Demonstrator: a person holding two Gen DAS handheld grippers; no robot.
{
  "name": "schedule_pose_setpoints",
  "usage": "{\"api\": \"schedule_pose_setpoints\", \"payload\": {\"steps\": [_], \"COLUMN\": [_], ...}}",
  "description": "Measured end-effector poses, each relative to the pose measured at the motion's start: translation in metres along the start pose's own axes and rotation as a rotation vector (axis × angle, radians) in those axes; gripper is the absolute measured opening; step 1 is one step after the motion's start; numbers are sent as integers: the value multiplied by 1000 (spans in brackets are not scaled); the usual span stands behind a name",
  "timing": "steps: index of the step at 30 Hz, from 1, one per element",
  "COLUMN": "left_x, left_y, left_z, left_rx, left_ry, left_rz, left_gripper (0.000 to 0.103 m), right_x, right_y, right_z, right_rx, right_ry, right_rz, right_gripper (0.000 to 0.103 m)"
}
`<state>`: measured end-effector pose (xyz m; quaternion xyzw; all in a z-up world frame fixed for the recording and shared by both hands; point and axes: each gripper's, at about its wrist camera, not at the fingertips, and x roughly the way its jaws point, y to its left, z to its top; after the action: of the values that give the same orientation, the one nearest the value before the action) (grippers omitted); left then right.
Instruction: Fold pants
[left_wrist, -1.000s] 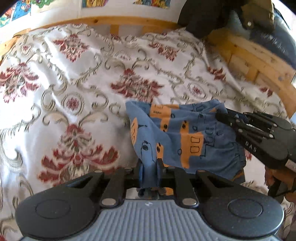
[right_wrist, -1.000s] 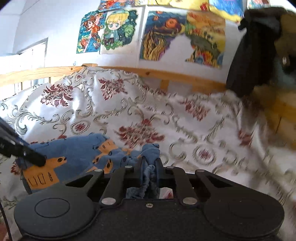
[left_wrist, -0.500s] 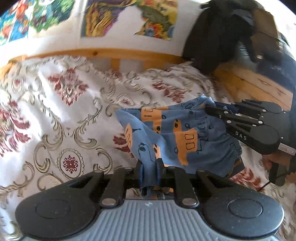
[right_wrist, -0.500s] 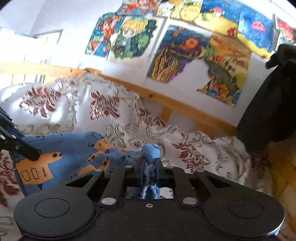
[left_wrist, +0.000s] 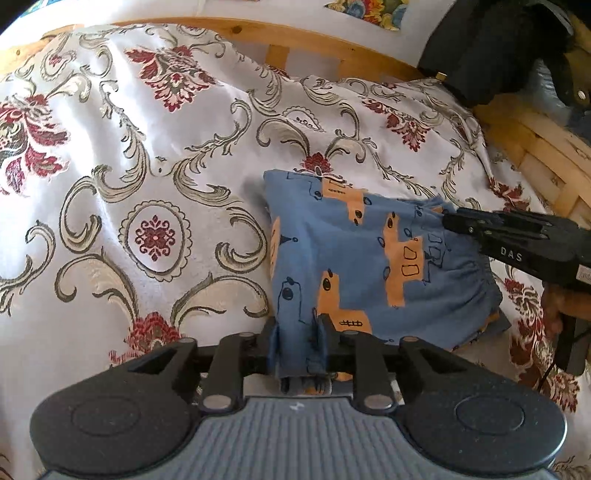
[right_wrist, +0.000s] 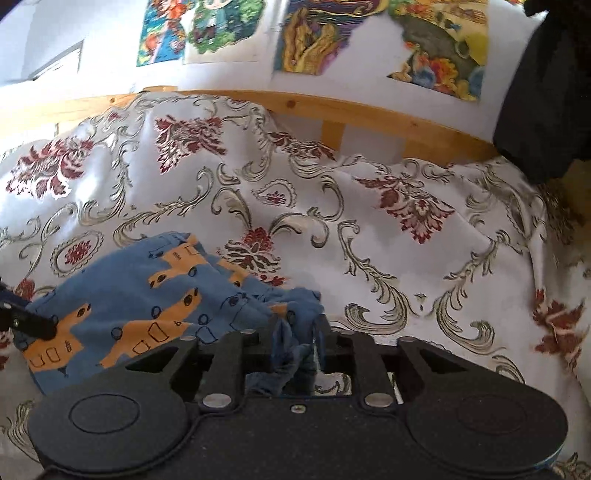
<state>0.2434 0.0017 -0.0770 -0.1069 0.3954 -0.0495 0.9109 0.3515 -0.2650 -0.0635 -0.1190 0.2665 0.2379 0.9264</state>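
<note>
Both grippers are lowering since earlier; pants (left_wrist: 354, 258) are hanging stretched between them above the bedspread (left_wrist: 147, 184). Left gripper (left_wrist: 297, 332) and right gripper (right_wrist: 297, 328) are each clamping fabric. Only the right view is showing wall drawings (right_wrist: 314, 33).

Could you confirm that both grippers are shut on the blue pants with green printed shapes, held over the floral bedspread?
One detail is off: the printed shapes on the blue pants are orange, not green, as the left wrist view shows. The rest holds: the left gripper and the right gripper are each shut on the fabric, over the floral bedspread.
</note>
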Motion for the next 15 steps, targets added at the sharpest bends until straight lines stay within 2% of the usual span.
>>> {"api": "schedule_pose_setpoints", "payload": {"steps": [1, 3, 6, 7, 8, 13, 15], "left_x": [0, -2, -6, -9, -12, -33, -44], "left_y": [1, 0, 0, -1, -2, -12, -16], "left_z": [1, 1, 2, 2, 3, 5, 4], "left_rx": [-7, -9, -18, -23, -26, -11, -5], "left_ry": [3, 7, 7, 2, -5, -59, -87], "left_rz": [2, 10, 23, 24, 27, 63, 68], "left_gripper": [34, 38, 54, 58, 60, 89, 94], "right_x": [-2, -7, -19, -22, -27, -59, -76], "right_y": [-1, -2, -3, -3, -2, 5, 7], "right_z": [0, 0, 0, 0, 0, 4, 6], "right_rx": [9, 27, 52, 58, 63, 68, 76], "right_ry": [-4, -8, -21, -25, -30, -69, -91], "right_rz": [1, -3, -16, -19, -21, -49, -59], "right_gripper": [24, 36, 52, 55, 59, 80, 88]}}
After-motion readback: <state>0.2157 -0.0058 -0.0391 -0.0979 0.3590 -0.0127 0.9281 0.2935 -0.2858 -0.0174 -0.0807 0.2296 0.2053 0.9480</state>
